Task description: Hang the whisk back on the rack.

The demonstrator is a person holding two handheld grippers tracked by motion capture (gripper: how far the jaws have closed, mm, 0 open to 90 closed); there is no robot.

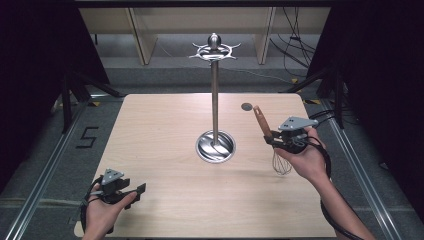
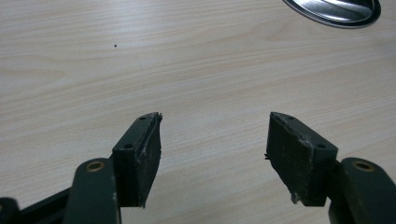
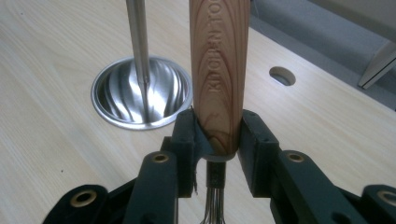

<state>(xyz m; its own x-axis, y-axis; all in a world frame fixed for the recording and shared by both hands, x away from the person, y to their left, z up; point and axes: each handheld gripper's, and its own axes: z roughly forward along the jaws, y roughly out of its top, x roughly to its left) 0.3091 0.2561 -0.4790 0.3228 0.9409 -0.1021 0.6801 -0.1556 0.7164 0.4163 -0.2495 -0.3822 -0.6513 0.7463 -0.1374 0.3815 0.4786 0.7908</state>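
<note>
Wire whisk with brown wooden handle (image 3: 218, 79): clamped in right gripper (image 1: 274, 139) jaws near the worktop's (image 1: 165, 150) right edge, wires down, seemingly clear of the surface. Tall steel hook stand with round dished base (image 1: 215, 146): worktop centre, just left. Left gripper (image 2: 215, 149): jaws open, empty, near-left corner.

Whisk (image 3: 218, 79) handle top cut off by frame
</note>
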